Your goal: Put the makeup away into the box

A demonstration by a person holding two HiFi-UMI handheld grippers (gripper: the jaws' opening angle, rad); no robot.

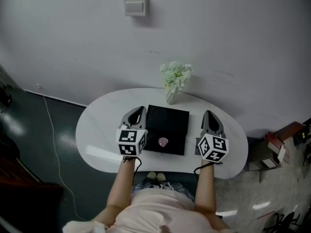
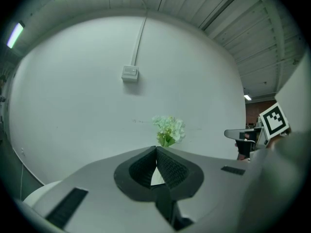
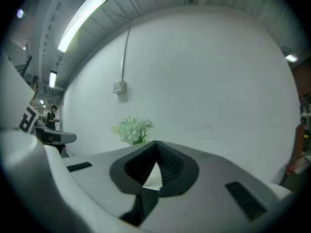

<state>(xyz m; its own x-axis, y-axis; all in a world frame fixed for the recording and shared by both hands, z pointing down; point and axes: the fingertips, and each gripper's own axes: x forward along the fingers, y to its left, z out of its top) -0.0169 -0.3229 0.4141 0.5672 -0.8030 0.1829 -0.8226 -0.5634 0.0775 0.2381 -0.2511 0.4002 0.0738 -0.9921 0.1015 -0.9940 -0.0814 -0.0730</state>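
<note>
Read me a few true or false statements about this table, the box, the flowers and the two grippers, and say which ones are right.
The black box lies between the left hand-held gripper and the right hand-held gripper. True.
The flowers stand in front of the box. False: they stand behind it, toward the wall.
The left hand-held gripper holds a makeup item. False: its jaws are together with nothing between them.
The right hand-held gripper is shut and empty. True.
The table is square. False: it is white and rounded.
</note>
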